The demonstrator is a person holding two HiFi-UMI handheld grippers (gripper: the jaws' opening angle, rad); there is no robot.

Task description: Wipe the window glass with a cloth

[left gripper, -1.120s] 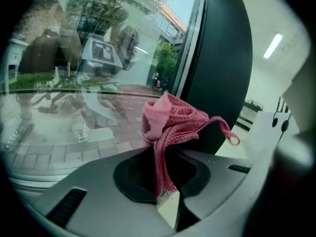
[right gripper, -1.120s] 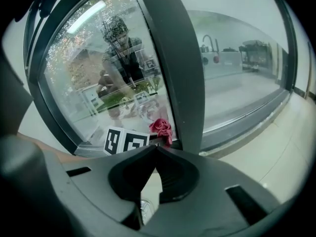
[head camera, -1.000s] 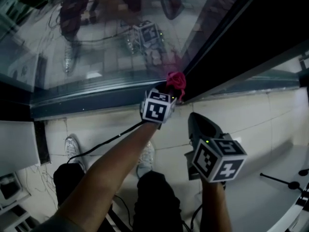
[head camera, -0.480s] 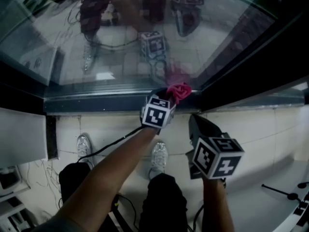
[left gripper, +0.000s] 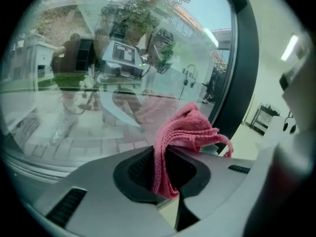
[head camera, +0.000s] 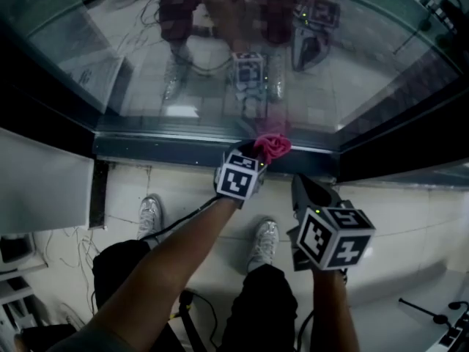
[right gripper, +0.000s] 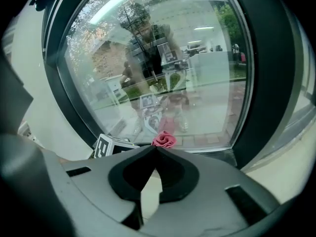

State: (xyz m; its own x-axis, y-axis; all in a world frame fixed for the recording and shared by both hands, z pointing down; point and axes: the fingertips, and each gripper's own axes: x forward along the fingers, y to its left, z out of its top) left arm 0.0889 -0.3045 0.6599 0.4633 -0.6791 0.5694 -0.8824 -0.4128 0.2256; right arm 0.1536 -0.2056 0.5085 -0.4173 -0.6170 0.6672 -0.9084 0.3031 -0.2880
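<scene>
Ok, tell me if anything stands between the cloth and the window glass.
Nothing visible does. The left gripper is shut on the pink cloth, which sits right before the window glass, low near its bottom frame. The right gripper hangs behind, shut and empty, out of the way.

Left gripper (left gripper: 167, 168) forward at arm's length, fingers (left gripper: 98, 181) clamped on cloth (left gripper: 186, 131); right gripper (right gripper: 157, 149) lower (apparently closed).

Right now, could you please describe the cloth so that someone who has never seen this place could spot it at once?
Find the big window glass and follow it down to its dark bottom frame. There the left tool is shut on the cloth. It is a small crumpled pink rag, the only bright colour among grey, black and white.
</scene>
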